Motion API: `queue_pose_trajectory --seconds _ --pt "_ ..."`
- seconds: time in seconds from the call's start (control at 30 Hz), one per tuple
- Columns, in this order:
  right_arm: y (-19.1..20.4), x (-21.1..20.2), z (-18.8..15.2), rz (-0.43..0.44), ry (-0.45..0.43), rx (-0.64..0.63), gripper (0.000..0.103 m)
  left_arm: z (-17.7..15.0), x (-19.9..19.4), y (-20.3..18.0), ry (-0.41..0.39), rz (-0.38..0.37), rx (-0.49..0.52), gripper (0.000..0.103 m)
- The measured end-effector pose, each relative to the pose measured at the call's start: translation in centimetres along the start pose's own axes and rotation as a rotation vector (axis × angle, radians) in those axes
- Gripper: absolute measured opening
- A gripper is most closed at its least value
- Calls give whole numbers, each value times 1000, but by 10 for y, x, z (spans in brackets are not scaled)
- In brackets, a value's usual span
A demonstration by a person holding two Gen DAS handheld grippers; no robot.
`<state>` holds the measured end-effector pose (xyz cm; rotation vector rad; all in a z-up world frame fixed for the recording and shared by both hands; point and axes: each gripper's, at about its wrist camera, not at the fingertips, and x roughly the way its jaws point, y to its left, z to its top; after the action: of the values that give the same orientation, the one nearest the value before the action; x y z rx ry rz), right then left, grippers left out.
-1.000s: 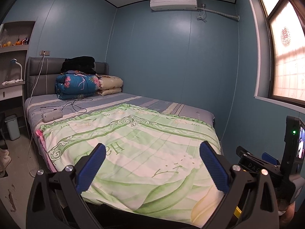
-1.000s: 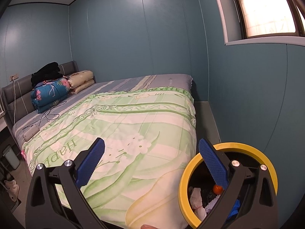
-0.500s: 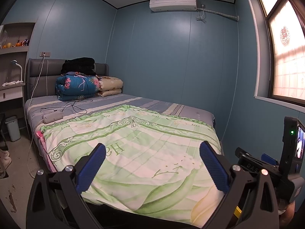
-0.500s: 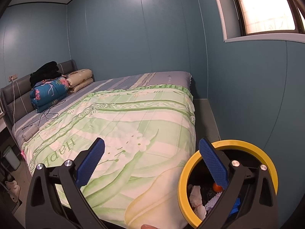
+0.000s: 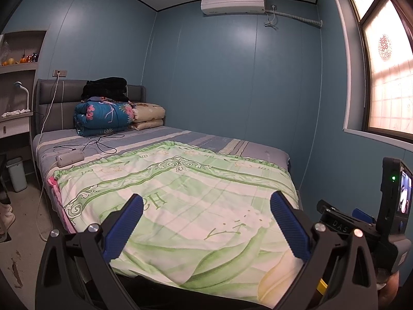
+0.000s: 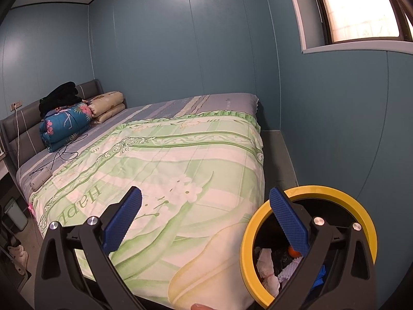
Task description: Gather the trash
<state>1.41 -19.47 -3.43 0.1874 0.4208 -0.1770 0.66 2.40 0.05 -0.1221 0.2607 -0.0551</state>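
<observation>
A round bin with a yellow rim (image 6: 361, 206) stands on the floor at the foot corner of the bed, in the right wrist view. It holds crumpled white paper (image 6: 265, 261), a small orange ball and other scraps. My right gripper (image 6: 205, 222) is open and empty, its right finger over the bin's near rim. My left gripper (image 5: 206, 224) is open and empty above the foot of the bed (image 5: 180, 180). The right gripper's body (image 5: 361, 227) shows at the right of the left wrist view.
The bed has a green floral quilt (image 6: 167, 160), folded bedding (image 5: 103, 116) and a power strip with cables (image 5: 69, 159) near the headboard. A small white bin (image 5: 16, 173) stands left of the bed. A blue wall and a window (image 5: 387, 77) are on the right.
Both grippers have shifted slightly; the views have tilted down a little. Both stay open and empty.
</observation>
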Motion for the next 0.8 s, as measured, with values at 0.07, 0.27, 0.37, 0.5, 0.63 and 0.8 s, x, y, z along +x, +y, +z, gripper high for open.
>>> queue_pose_trajectory --seconds 0.07,0.27,0.37,0.5,0.63,0.8 --pt "0 0 0 2 2 -1 95 0 0 0 1 -2 -2 95" --pt "1 -1 -2 4 0 -4 95 -1 1 1 2 -3 -2 95" --pt "1 0 -2 3 1 -2 95 -2 1 1 1 -2 -1 95" --pt "1 0 -2 3 4 -3 95 -2 0 1 2 -5 -4 95" --pt "1 0 -2 3 4 -4 95 -4 1 1 4 -5 -4 95" --pt "2 1 -3 3 11 -4 95 -5 0 1 4 -5 -4 95"
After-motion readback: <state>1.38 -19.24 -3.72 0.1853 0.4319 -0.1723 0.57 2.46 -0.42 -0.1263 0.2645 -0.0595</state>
